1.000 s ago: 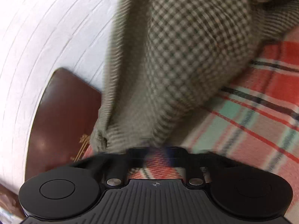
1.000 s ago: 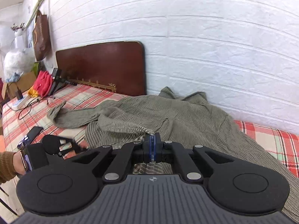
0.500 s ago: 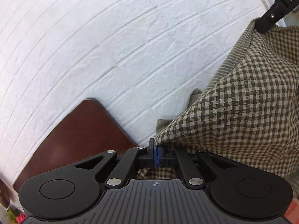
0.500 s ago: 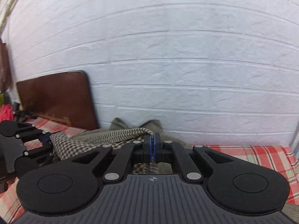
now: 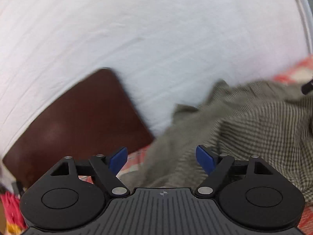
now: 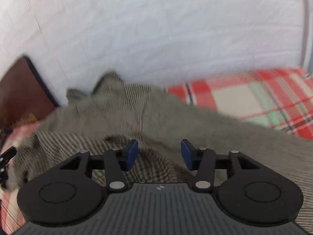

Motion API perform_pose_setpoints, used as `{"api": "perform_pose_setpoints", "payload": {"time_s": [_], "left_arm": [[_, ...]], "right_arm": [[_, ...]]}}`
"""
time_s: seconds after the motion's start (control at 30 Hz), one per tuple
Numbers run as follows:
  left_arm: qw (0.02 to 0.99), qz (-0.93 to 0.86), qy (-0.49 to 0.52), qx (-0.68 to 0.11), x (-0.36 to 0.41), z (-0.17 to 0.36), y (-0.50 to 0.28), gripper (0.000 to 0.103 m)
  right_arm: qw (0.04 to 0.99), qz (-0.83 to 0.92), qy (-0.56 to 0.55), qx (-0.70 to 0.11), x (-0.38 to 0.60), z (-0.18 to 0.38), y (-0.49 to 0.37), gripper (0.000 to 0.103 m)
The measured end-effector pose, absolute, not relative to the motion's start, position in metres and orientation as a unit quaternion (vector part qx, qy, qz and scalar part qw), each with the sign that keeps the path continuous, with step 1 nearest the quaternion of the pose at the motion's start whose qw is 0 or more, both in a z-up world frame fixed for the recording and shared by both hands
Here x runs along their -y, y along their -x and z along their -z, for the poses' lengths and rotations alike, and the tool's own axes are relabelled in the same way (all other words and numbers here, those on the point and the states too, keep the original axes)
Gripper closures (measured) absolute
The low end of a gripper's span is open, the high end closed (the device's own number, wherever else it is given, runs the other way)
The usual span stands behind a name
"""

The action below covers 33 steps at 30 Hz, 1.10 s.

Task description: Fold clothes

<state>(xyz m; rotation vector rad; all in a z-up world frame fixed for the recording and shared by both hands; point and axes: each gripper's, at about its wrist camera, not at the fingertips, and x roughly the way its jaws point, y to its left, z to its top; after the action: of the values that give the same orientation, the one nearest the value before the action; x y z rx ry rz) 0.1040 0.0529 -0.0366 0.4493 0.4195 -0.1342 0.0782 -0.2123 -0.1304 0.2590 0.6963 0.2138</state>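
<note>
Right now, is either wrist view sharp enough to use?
Left wrist: the wall and checked shirt are motion-smeared; only the left gripper is crisp. Right wrist: the same streaking on the shirt and plaid bedsheet; the right gripper is sharp; fisheye bends both.

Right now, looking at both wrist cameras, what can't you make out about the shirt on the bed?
- Checked shirt: its outline and folds, motion-blurred in both wrist views.
- Its near part: hidden behind the right claw body.
- Its right side: cut off by the left view's edge.
- Plaid bedsheet: mostly covered by the shirt.
</note>
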Motion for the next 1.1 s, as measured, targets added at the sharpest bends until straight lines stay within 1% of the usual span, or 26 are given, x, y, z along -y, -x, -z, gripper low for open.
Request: {"api": "perform_pose_setpoints", "payload": {"time_s": [0.07,0.1,0.17,0.2,0.33,0.47,0.53,0.67,0.7,0.73,0.77,0.8,0.83,0.87,0.9,1.0,1.1], "left_arm": [[0.962,0.056,-0.175,-0.202,-0.078,0.023,-0.084,0.016],[0.964,0.049,-0.16,-0.206,-0.088,0.024,-0.074,0.016],[0.964,0.032,-0.143,-0.221,-0.102,0.037,-0.056,0.016],[0.961,0.023,-0.147,-0.234,-0.106,0.049,-0.049,0.016],[0.944,0.016,-0.181,-0.275,-0.104,0.095,-0.031,0.016],[0.935,0.023,-0.226,-0.274,-0.086,0.117,-0.031,0.016],[0.935,0.027,-0.231,-0.269,-0.083,0.121,-0.036,0.016],[0.927,0.054,-0.225,-0.297,-0.079,0.136,-0.055,0.016],[0.925,0.055,-0.223,-0.302,-0.078,0.139,-0.059,0.017],[0.926,0.054,-0.218,-0.302,-0.078,0.14,-0.062,0.016],[0.928,0.054,-0.212,-0.303,-0.078,0.141,-0.064,0.021],[0.928,0.059,-0.204,-0.306,-0.078,0.141,-0.066,0.03],[0.926,0.078,-0.191,-0.315,-0.079,0.139,-0.065,0.069],[0.924,0.093,-0.179,-0.324,-0.08,0.136,-0.064,0.103],[0.924,0.098,-0.172,-0.329,-0.08,0.131,-0.059,0.103],[0.935,0.116,-0.157,-0.296,-0.083,0.11,-0.032,0.103],[0.945,0.148,-0.109,-0.27,-0.091,0.079,-0.003,0.103]], "right_arm": [[0.94,-0.105,-0.136,-0.294,0.22,0.107,-0.053,0.045],[0.944,-0.122,-0.138,-0.274,0.221,0.098,-0.037,0.04],[0.942,-0.167,-0.139,-0.255,0.218,0.088,0.0,0.034],[0.939,-0.189,-0.135,-0.255,0.215,0.088,0.018,0.033],[0.923,-0.248,-0.088,-0.281,0.196,0.11,0.084,0.033],[0.919,-0.245,-0.023,-0.308,0.18,0.139,0.131,0.033],[0.918,-0.242,-0.006,-0.315,0.174,0.148,0.142,0.033],[0.912,-0.244,0.002,-0.329,0.161,0.157,0.145,0.033],[0.911,-0.249,0.005,-0.328,0.156,0.158,0.147,0.034],[0.91,-0.255,0.008,-0.327,0.15,0.158,0.148,0.035],[0.909,-0.261,0.014,-0.326,0.145,0.159,0.149,0.036],[0.908,-0.265,0.024,-0.323,0.139,0.159,0.148,0.038],[0.908,-0.268,0.036,-0.319,0.133,0.16,0.149,0.038],[0.908,-0.271,0.048,-0.314,0.127,0.161,0.148,0.039],[0.909,-0.273,0.06,-0.31,0.122,0.162,0.147,0.039],[0.909,-0.271,0.089,-0.303,0.112,0.165,0.144,0.042],[0.911,-0.261,0.111,-0.3,0.105,0.17,0.139,0.044]]}}
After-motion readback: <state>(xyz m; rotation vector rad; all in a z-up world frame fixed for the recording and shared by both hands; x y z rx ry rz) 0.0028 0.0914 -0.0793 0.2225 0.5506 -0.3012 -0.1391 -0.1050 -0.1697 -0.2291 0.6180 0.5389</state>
